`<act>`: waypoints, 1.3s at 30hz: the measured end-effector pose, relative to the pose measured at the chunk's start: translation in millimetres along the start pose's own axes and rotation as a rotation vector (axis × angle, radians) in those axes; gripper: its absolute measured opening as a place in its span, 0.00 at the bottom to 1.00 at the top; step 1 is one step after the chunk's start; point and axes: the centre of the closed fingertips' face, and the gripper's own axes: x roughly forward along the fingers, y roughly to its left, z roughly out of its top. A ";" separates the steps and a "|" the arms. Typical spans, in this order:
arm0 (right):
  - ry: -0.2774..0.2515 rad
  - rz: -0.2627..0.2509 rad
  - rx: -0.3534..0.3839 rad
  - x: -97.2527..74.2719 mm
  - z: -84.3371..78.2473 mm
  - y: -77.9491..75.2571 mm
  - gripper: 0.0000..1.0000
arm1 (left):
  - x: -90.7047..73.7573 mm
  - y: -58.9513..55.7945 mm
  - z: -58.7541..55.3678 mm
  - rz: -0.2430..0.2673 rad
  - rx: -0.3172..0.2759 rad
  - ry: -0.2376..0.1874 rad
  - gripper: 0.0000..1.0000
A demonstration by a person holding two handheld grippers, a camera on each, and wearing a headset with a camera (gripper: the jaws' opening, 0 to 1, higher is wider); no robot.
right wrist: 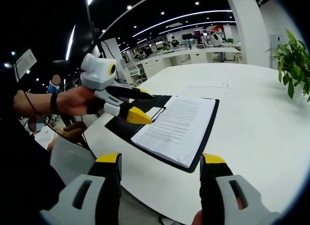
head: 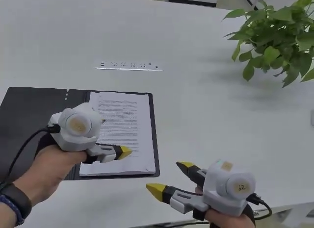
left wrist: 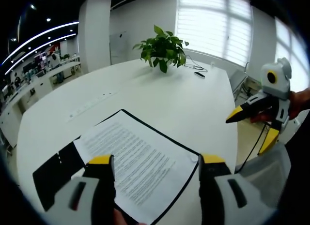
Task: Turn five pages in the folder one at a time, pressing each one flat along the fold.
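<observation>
Right tongs [head: 171, 176] nearest, jaws apart, just off the folder [head: 29, 115] lying open on the white surface [head: 206, 100]. Left tongs [left wrist: 156, 159], also apart, hang over its top page [head: 125, 122]. Could easily pinch several sheets together, or skid the folder.

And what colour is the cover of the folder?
Black. The folder shows it best in the head view, left of the white printed page.

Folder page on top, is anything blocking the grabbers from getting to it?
No, nothing visible is. The left gripper hovers open over the top page of the open folder. The right gripper is open off the folder's near right corner, with bare table between.
</observation>
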 end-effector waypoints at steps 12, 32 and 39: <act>0.004 0.014 0.007 2.7 0.1 -8.7 0.64 | 43.1 -20.4 -14.5 -0.011 0.005 0.057 0.70; 0.023 0.013 0.043 -0.4 -14.8 -19.4 0.64 | 92.4 -38.9 -64.3 0.043 0.004 0.190 0.70; 0.020 0.005 0.054 -2.7 -16.8 -21.7 0.64 | 93.4 -36.9 -71.6 0.079 0.026 0.204 0.68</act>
